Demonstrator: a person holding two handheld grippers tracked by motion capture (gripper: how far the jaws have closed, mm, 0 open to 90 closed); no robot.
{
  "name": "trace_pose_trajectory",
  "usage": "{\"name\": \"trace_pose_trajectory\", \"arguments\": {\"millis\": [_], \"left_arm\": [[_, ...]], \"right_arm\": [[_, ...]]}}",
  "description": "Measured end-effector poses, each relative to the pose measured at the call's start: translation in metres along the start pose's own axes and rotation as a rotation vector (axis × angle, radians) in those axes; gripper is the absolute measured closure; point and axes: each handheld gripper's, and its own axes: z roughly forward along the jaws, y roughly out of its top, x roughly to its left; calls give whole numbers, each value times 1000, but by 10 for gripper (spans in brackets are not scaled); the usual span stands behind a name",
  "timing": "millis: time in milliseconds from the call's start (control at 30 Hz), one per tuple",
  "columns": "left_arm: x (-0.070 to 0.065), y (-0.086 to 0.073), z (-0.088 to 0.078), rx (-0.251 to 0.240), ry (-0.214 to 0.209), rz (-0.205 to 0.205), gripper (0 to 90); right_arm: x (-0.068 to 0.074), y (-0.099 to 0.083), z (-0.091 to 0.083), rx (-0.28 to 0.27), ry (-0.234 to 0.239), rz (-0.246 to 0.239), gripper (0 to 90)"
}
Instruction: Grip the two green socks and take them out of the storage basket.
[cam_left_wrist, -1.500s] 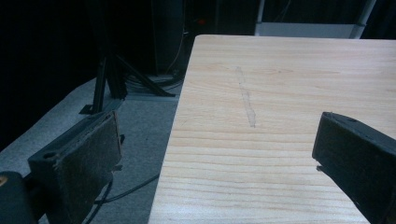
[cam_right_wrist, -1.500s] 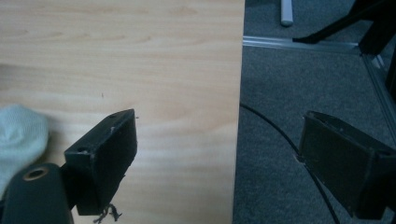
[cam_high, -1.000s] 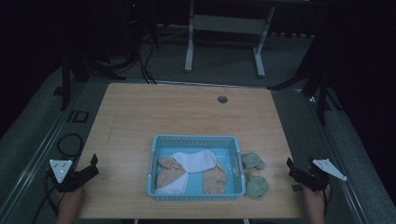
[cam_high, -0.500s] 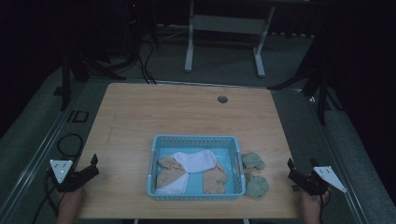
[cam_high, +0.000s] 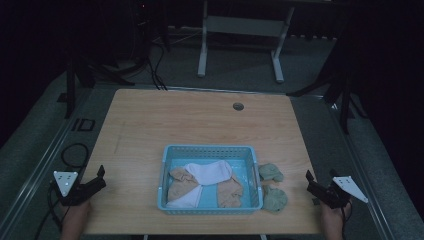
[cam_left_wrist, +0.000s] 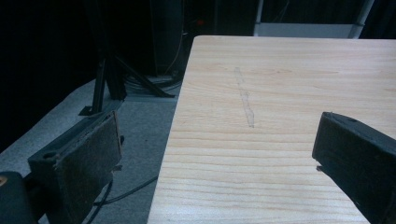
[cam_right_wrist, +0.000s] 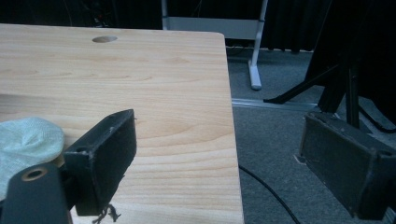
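Note:
A light blue plastic basket (cam_high: 165, 172) sits at the front middle of the wooden table (cam_high: 200, 120), holding a white sock (cam_high: 210, 170) and tan socks (cam_high: 230, 192). Two green socks (cam_high: 270, 172) (cam_high: 274, 198) lie on the table just right of the basket; one green sock (cam_right_wrist: 23, 140) shows at the left of the right gripper view. My left gripper (cam_high: 100, 179) (cam_left_wrist: 219, 154) hovers open over the table's front left edge, empty. My right gripper (cam_high: 320, 180) (cam_right_wrist: 224, 154) stands open at the front right edge, empty, straddling the table edge.
A round cable hole (cam_high: 238, 106) sits near the table's far edge. A faint scuff line (cam_left_wrist: 245, 98) marks the wood on the left. Cables (cam_high: 72, 150) lie on the grey floor left of the table. A white stand (cam_high: 240, 30) and black tripod legs (cam_high: 325, 85) stand behind.
The right gripper has drifted slightly back and down toward the table's front right corner. The left gripper holds its place. Basket and socks have not moved.

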Motion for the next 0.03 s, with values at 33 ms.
{"name": "trace_pose_trajectory", "arguments": {"millis": [33], "left_arm": [[0,0,0,0,0,0,13]], "right_arm": [[0,0,0,3,3,3,109]]}}
